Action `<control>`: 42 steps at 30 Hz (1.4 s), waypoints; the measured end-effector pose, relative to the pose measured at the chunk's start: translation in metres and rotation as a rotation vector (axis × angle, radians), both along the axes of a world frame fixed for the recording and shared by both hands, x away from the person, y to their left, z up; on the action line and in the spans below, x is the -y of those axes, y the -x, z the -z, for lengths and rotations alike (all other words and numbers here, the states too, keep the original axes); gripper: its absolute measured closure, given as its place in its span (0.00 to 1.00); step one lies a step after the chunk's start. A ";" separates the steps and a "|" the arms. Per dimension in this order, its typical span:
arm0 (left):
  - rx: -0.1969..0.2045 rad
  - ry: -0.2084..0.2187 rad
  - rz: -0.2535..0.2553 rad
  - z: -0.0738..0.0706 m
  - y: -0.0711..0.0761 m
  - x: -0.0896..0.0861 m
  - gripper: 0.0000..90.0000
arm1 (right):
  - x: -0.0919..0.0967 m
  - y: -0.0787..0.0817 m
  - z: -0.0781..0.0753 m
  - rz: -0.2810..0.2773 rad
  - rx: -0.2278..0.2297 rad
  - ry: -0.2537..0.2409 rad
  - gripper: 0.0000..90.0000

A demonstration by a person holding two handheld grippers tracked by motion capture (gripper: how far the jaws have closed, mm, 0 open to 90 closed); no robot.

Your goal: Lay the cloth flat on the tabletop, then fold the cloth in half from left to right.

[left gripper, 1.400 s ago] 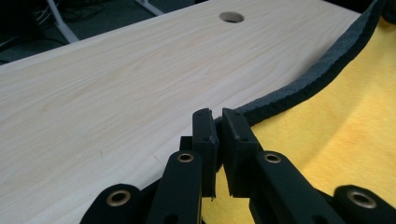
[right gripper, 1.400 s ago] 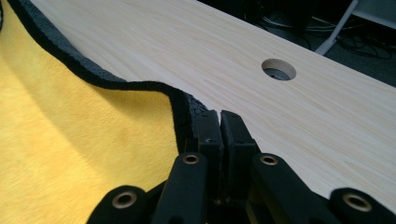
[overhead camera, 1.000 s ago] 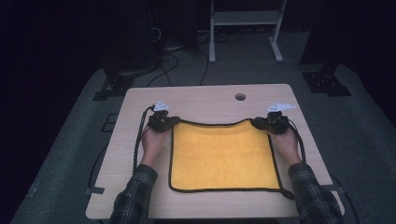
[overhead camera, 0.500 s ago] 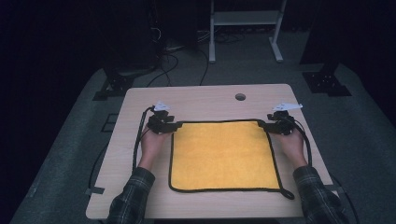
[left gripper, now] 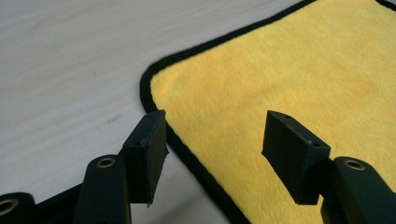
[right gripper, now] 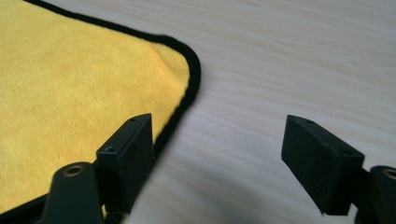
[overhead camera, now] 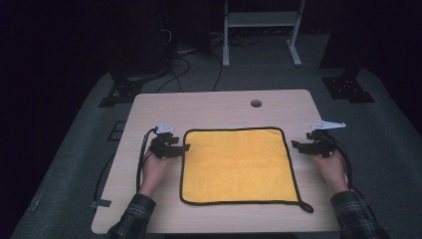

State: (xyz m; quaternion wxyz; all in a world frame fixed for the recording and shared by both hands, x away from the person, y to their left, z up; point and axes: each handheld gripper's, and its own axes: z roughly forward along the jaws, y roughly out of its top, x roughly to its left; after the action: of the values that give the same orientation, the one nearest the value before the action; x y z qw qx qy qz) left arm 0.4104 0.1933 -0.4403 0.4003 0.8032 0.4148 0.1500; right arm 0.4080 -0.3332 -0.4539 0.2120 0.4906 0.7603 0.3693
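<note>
a dark room is surrounding the pale wooden table (overhead camera: pixel 219 107), with cables and a white frame on the grey floor behind it, and i am looking down on a yellow cloth (overhead camera: pixel 239 164) with black piping that is lying flat and spread out near the middle of the table. a small black loop (overhead camera: pixel 306 206) is sticking out from its near right corner. i am holding the left claw (overhead camera: pixel 183 148) just beside the cloth's far left corner, and its jaws have just been opening; in the left gripper view they are standing apart, pressing on nothing, with the black edge of the cloth (left gripper: pixel 299 84) running on the table under the gap and one pad (left gripper: pixel 150 144) sitting just over the piping. i am holding the right claw (overhead camera: pixel 296 146) just off the cloth's far right corner, and its jaws have also just been opening; in the right gripper view they are gaping wide over bare wood, with the rounded corner of the cloth (right gripper: pixel 79 88) lying just beside the nearer jaw. a round hole (overhead camera: pixel 256 103) is showing in the table's far side, well apart from the cloth.
</note>
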 end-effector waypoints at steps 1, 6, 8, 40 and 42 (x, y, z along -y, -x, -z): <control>-0.002 -0.009 0.000 0.001 0.002 -0.002 0.43 | 0.004 0.005 0.002 0.009 -0.003 0.006 0.26; -0.024 -0.022 0.002 0.009 0.015 -0.005 0.40 | 0.014 0.013 0.010 0.036 -0.024 0.021 0.26; -0.023 -0.044 -0.004 0.012 0.020 -0.006 0.39 | 0.018 0.016 0.015 0.047 -0.032 0.022 0.26; 0.036 -0.100 -0.021 0.039 0.029 0.023 0.37 | 0.026 0.017 0.032 0.088 -0.034 0.041 0.19; 0.036 -0.102 -0.010 0.038 0.030 0.024 0.46 | 0.026 0.017 0.032 0.089 -0.034 0.041 0.19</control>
State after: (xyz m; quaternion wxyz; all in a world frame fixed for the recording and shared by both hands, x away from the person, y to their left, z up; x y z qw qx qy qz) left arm 0.3803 0.1691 -0.4781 0.3656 0.8175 0.4036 0.1872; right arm 0.3908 -0.3590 -0.4859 0.2252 0.5256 0.7488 0.3353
